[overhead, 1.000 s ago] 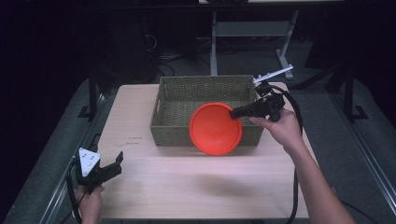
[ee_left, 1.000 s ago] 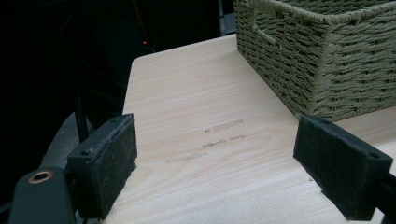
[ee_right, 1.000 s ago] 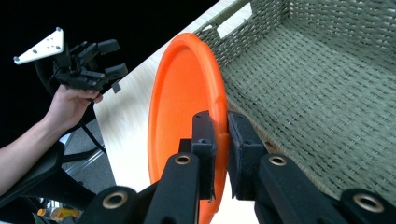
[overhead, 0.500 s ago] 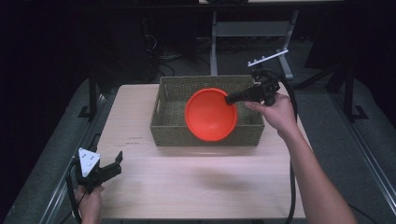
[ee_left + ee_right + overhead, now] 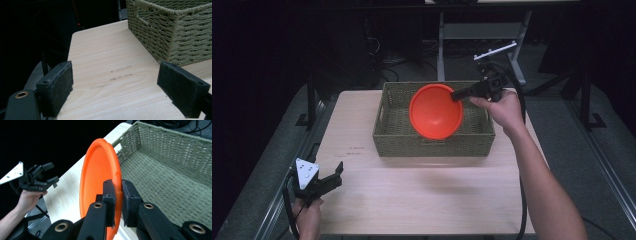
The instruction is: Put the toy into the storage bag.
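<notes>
In the high view, the right gripper (image 5: 458,95) reached over the basket (image 5: 388,135), clenched on the rim of a tilted bowl (image 5: 434,111) above it. The left gripper (image 5: 337,173) hovered released at the desk's (image 5: 422,190) near-left corner. The right gripper view showed the bowl on edge, hollow facing left.

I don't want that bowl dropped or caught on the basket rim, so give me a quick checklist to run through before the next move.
1. Grip on the orange bowl: the right gripper has its jaws shut across the rim. Ok.
2. Bowl over the woven basket: in the high view it hangs tilted above the basket's opening. Ok.
3. Basket floor free: the part seen in the right gripper view is bare; the rest is hidden by the bowl. Cannot tell.
4. Clearance from the near basket wall: the bowl's lower edge overlaps it in the high view. Cannot tell.
5. Left gripper out of the way: open, at the table's near left corner. Ok.
</notes>
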Demonstrator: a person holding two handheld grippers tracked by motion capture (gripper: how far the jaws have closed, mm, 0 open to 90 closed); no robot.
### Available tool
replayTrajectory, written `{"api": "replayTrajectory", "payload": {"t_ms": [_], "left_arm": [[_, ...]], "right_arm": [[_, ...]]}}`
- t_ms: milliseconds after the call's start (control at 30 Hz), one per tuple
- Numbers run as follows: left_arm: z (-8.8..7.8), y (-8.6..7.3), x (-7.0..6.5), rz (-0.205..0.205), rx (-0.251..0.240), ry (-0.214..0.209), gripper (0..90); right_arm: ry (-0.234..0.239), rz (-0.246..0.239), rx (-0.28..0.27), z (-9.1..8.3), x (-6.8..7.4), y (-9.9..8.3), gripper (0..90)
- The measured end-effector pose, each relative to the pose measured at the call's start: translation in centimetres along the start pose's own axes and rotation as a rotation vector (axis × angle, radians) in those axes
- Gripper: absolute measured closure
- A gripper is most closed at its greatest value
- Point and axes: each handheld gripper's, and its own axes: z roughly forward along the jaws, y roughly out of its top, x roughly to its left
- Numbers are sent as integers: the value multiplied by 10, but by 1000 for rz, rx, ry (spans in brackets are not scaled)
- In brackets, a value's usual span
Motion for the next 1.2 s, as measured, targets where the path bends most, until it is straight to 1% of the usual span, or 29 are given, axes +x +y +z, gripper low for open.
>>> {"api": "replayTrajectory", "payload": {"t_ms": [100,267,367,500,567,633,700,833,933,1000,1100,1200], "left_arm": [[0,0,0,-2,-1,0,127],[0,0,0,-2,-2,3,127],[0,0,0,-9,-8,2,127],[-1,1,1,2,-3,4,127],[0,0,0,-7,-10,5,127],[0,0,1,-12,-10,1,127],[0,1,1,-14,-8,-1,127],[0,0,1,-1,-6,2,127],[0,0,1,-5,-3,0,127],[0,1,1,-3,-6,1,127],[0,1,1,1,-8,2,127],[0,1,1,-2,-9,1,127]], "right_arm": [[-4,12,-6,1,-3,4,819],[-24,27,-5,1,-8,10,818],[-29,35,-14,0,-11,14,819],[-33,63,-31,0,-15,16,818],[-43,64,-33,0,-18,16,818],[-51,76,-41,1,-21,17,818],[-53,95,-52,3,-25,18,818],[-61,117,-72,7,-31,22,818],[-62,136,-84,11,-36,25,818],[-73,149,-84,15,-39,26,818],[-93,153,-85,19,-42,27,818],[-105,165,-80,23,-48,27,818]]}}
